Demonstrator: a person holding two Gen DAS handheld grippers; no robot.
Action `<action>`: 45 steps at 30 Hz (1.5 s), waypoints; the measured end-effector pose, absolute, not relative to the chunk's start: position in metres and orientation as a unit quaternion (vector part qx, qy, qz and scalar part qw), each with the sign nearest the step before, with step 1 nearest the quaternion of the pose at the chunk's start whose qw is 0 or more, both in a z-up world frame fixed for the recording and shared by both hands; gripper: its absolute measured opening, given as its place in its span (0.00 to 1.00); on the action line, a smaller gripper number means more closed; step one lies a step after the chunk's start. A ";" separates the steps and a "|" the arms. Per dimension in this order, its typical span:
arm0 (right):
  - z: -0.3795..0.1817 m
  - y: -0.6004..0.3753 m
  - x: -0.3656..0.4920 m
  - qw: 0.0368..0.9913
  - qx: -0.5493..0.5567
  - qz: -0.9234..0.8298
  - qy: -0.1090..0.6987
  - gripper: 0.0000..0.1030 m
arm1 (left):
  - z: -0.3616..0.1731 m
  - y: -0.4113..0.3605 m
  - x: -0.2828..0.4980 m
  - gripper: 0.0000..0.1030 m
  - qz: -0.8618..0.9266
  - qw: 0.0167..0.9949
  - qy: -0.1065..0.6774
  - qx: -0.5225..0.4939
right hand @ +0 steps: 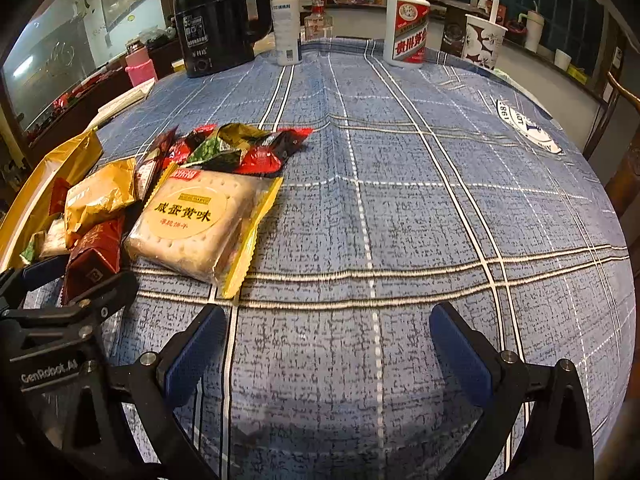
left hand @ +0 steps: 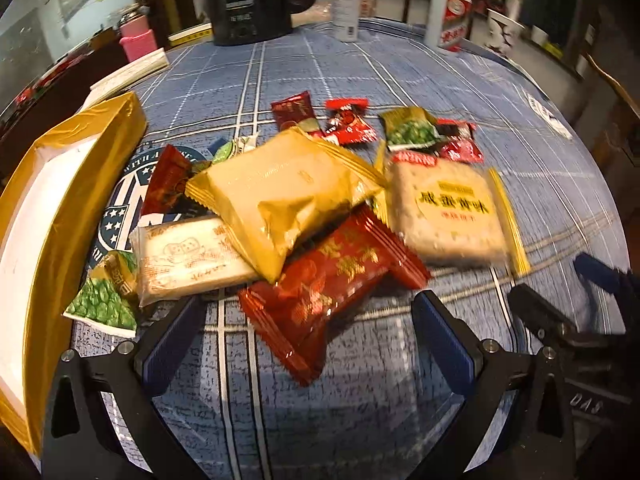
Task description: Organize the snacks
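Note:
A pile of snack packets lies on the blue plaid tablecloth. In the left wrist view a gold packet [left hand: 280, 196] rests on a dark red packet [left hand: 332, 284], a white packet [left hand: 192, 260] and a cracker pack [left hand: 452, 212]; small red and green packets [left hand: 412, 128] lie behind. A gold box [left hand: 60, 216] with a white inside stands at the left. My left gripper [left hand: 308, 320] is open, its jaws either side of the dark red packet's near end. My right gripper [right hand: 328, 332] is open and empty over bare cloth, right of the cracker pack [right hand: 196, 224].
At the table's far edge stand a black kettle [right hand: 220, 16], a white pump bottle [right hand: 286, 24], a white and red liquor bottle [right hand: 408, 24] and a paper cup [right hand: 484, 40]. A pink bottle [right hand: 140, 64] is at the far left. A wooden chair [right hand: 624, 152] is at right.

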State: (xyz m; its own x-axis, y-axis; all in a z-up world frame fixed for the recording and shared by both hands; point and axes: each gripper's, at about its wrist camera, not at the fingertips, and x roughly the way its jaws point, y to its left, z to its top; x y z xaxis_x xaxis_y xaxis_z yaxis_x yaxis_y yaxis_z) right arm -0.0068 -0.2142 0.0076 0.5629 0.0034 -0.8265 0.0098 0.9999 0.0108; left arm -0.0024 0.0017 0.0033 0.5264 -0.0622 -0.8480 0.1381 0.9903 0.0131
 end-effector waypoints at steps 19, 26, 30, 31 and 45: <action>0.017 -0.205 -0.027 0.882 -0.034 0.028 0.470 0.82 | 0.057 0.131 -0.109 0.92 -0.139 0.895 0.410 -0.104; 0.065 -0.161 -0.035 0.900 -0.009 0.152 0.409 0.81 | 0.062 0.144 -0.098 0.53 -0.169 0.900 0.385 -0.116; 0.076 -0.123 -0.007 0.895 0.000 0.200 0.399 0.81 | 0.060 0.145 -0.094 0.53 -0.168 0.894 0.394 -0.133; 0.076 -0.115 0.000 0.894 -0.001 0.204 0.399 0.81 | 0.060 0.146 -0.095 0.53 -0.168 0.894 0.395 -0.133; 0.034 -0.040 0.062 0.860 -0.085 0.203 0.460 0.82 | 0.063 0.172 -0.106 0.55 -0.164 0.900 0.382 -0.128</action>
